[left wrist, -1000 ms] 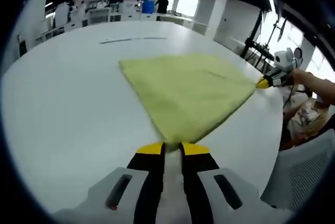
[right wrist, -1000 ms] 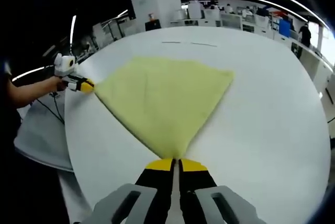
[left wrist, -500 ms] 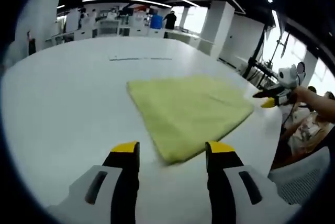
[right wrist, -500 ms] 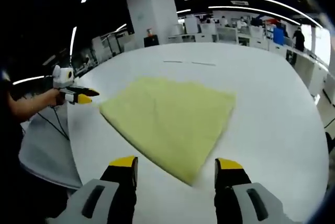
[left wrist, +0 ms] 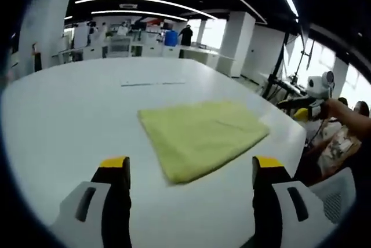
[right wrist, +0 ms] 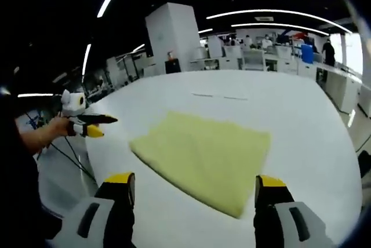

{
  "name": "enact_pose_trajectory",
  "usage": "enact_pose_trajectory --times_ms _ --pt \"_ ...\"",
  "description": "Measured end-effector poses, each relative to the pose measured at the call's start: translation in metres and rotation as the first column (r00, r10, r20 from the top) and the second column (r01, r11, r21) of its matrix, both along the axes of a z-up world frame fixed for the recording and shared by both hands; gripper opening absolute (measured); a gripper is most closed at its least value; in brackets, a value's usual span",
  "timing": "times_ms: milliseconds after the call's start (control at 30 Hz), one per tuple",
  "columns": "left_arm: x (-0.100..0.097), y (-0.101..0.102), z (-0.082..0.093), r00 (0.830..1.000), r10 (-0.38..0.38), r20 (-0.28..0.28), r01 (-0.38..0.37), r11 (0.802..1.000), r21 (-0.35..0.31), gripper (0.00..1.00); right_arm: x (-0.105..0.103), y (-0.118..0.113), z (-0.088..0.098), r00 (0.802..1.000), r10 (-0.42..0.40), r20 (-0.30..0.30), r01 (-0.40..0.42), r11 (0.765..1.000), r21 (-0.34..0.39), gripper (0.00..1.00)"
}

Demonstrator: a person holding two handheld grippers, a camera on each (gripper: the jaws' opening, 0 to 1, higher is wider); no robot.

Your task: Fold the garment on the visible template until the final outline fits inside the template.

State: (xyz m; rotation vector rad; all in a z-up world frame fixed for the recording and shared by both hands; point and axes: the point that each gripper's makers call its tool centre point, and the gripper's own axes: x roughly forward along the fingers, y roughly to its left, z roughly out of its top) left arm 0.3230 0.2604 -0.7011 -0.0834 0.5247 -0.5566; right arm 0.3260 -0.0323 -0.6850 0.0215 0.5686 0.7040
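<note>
Left gripper (left wrist: 192,170), left gripper view: jaws wide apart, holding nothing, raised above table (left wrist: 64,115), w/ near corner of garment (left wrist: 201,135) between and beyond the yellow tips, not touching. Right gripper (right wrist: 195,187), right gripper view: jaws likewise spread, empty, clear of cloth. Garment: yellow-green, folded to a flat, roughly rectangular shape, lying on the white table near its edge; in left gripper view long axis runs from near centre toward the far right. Opposite gripper seen at the table rim in each view, beside the cloth but apart from it. Template outline: cannot tell.
</note>
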Motion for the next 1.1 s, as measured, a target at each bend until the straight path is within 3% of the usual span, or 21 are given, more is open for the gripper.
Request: enact_pose_trajectory --times_ms 300,800,1100 --pt "-0.009 0.002 0.010 0.999 0.028 0.024 -0.028 1.000 -0.011 0.99 -0.004 0.000 0.004 0.999 -0.028 0.022 0.027 1.000 0.014 0.99" --pt "-0.018 0.010 0.018 0.998 0.052 0.045 -0.051 0.999 -0.008 0.99 -0.011 -0.007 0.001 0.999 -0.047 0.021 0.047 0.999 0.002 0.99" --pt "-0.020 0.006 0.017 0.999 0.029 0.041 -0.030 0.999 0.027 0.99 -0.013 -0.012 -0.007 0.998 -0.061 0.006 0.061 0.998 -0.018 0.97"
